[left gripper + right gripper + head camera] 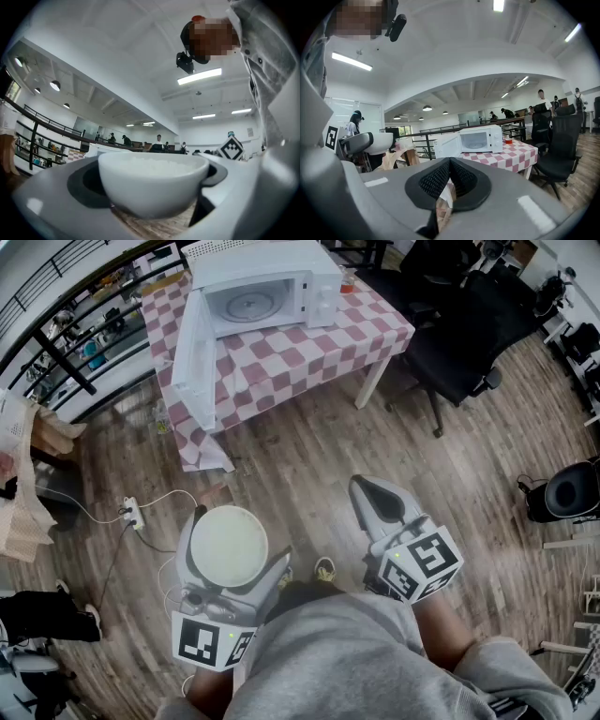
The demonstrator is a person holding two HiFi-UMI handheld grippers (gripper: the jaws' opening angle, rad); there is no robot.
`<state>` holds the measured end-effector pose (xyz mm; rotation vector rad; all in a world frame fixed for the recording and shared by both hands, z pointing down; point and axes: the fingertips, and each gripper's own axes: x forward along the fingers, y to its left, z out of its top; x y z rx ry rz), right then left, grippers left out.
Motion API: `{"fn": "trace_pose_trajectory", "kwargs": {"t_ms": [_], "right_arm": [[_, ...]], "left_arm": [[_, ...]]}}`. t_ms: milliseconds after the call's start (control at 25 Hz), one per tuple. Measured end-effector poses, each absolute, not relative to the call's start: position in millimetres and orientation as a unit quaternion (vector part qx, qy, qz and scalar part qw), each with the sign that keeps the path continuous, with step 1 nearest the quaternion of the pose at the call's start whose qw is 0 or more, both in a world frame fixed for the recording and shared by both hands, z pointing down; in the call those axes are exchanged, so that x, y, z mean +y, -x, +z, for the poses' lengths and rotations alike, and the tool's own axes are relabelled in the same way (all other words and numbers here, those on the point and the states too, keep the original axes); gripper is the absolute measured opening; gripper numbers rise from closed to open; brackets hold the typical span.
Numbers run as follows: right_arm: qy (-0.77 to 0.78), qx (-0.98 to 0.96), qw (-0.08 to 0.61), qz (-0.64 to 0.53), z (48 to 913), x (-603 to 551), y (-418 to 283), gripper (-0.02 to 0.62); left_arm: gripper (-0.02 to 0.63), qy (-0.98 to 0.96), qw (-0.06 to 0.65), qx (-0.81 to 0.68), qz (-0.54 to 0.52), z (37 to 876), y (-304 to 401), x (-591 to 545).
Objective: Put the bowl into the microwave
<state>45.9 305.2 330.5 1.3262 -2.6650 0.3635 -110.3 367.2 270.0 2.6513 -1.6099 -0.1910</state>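
Carrying bowl (152, 185) clamped in left gripper (232, 554), with right gripper (370, 491) pinched closed on nothing. Next: approach table (375, 324), hold bowl level, slide into open microwave (262, 292).

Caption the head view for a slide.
Left hand-held gripper holds the bowl; microwave stands open on the checked table.
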Motion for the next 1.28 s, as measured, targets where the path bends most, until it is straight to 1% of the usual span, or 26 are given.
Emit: {"fn": "trace_pose_trajectory", "kwargs": {"t_ms": [360,680,920,1280], "right_arm": [[-0.437,-0.889,0.067,0.119,329.2,302.9,-40.3,-0.005],[-0.447,-0.884,0.055,0.125,327.4,301.3,-28.8,-0.005],[-0.450,-0.883,0.070,0.118,327.0,300.3,-5.3,-0.005],[-0.456,-0.879,0.073,0.118,328.6,305.7,17.1,-0.005]], "left_arm": [[0.537,-0.854,0.018,-0.516,-0.067,272.9,110.0,363.0],[0.537,-0.853,0.018,-0.516,-0.074,273.0,130.6,361.8],[0.537,-0.856,0.017,-0.511,-0.083,270.5,149.6,358.7],[0.537,-0.856,0.019,-0.508,-0.093,271.4,171.9,360.3]]}}
